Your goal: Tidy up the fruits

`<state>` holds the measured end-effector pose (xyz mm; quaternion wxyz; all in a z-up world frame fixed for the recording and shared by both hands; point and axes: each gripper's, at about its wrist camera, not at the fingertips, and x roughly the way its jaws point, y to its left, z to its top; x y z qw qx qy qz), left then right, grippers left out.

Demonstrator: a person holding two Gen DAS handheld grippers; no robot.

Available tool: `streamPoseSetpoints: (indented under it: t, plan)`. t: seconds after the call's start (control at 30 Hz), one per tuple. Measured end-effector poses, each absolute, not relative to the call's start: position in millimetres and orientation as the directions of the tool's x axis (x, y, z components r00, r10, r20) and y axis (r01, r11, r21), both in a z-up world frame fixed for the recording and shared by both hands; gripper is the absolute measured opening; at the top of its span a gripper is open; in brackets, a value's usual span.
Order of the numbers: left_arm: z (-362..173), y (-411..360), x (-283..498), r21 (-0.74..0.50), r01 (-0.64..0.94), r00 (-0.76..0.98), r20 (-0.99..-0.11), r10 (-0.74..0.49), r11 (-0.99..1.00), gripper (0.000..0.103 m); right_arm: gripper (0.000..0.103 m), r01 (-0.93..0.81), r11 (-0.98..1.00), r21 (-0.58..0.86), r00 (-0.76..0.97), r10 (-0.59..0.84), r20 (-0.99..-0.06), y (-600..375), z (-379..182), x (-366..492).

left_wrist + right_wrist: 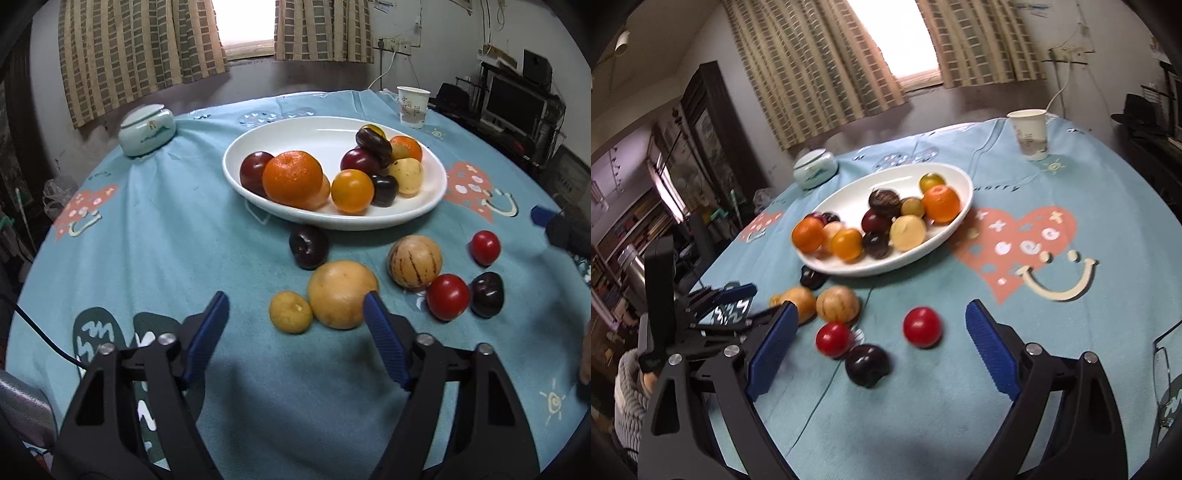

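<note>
Task roughly half done, by my estimate. White oval ceramic plate (334,127) at tablecloth centre holds about ten fruits. Seven loose fruits (341,293) lie near tablecloth's front edge, awaiting transfer. My left gripper (295,314) wide open, empty; right gripper (881,326) likewise, above loose fruits.

Ahead of the left claw (296,308), a tan fruit (341,293) and a small yellow one (290,312) block the way between its spread tips; bare table (166,240) lies open to its left. Before the right claw (881,319), two red tomatoes (921,326) and a dark plum (867,363) sit in its gap, with free cloth to its right. The white plate (321,133) walls off the far side.
</note>
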<state>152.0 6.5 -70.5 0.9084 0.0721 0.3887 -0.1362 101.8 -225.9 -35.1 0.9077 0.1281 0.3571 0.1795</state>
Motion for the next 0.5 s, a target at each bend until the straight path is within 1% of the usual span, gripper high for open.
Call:
streamPoseSetpoints:
  t: [0.03,0.07,0.17,0.2,0.27,0.3,0.33,0.43,0.47,0.5]
  plan:
    - [-70.0,8.2,151.6,0.005,0.311,0.655,-0.726,-0.210,0.950,0.063,0.092,-0.241,0.904,0.354,0.673,0.418,-0.610,-223.0,-36.5,101.7]
    - [-70.2,9.3,151.5,-0.009,0.318,0.649,-0.726,-0.225,0.948,0.060,0.092,-0.245,0.904,0.349,0.668,0.419,-0.616,-221.1,-37.5,102.2]
    - [-71.5,7.8,151.5,-0.032,0.343,0.635,-0.729,-0.257,0.939,0.052,0.092,-0.247,0.904,0.348,0.661,0.420,-0.622,-218.9,-38.9,101.8]
    - [-70.3,6.4,151.1,-0.026,0.345,0.640,-0.725,-0.256,0.938,0.051,0.092,-0.245,0.904,0.351,0.661,0.420,-0.621,-219.3,-39.1,101.6]
    - [-64.2,2.6,148.4,0.018,0.324,0.687,-0.691,-0.223,0.946,0.049,0.092,-0.242,0.904,0.352,0.659,0.419,-0.624,-219.4,-39.7,101.4]
    - [-60.6,-1.9,146.9,0.040,0.331,0.709,-0.669,-0.220,0.943,0.049,0.092,-0.240,0.906,0.350,0.657,0.416,-0.628,-218.9,-40.2,101.6]
    - [-60.0,-6.9,147.3,0.053,0.349,0.710,-0.667,-0.227,0.936,0.050,0.092,-0.239,0.907,0.347,0.655,0.415,-0.632,-218.3,-40.8,101.8]
    - [-70.7,-29.8,151.6,0.100,0.424,0.667,-0.707,-0.236,0.900,0.051,0.092,-0.235,0.910,0.343,0.655,0.409,-0.635,-219.0,-41.5,101.8]
    - [-74.6,-34.8,152.1,0.118,0.439,0.655,-0.720,-0.227,0.891,0.055,0.092,-0.232,0.910,0.344,0.653,0.408,-0.638,-219.3,-42.2,101.5]
    - [-77.9,-39.8,151.0,0.172,0.433,0.673,-0.715,-0.190,0.885,0.055,0.092,-0.231,0.910,0.345,0.649,0.408,-0.642,-219.4,-43.0,101.8]
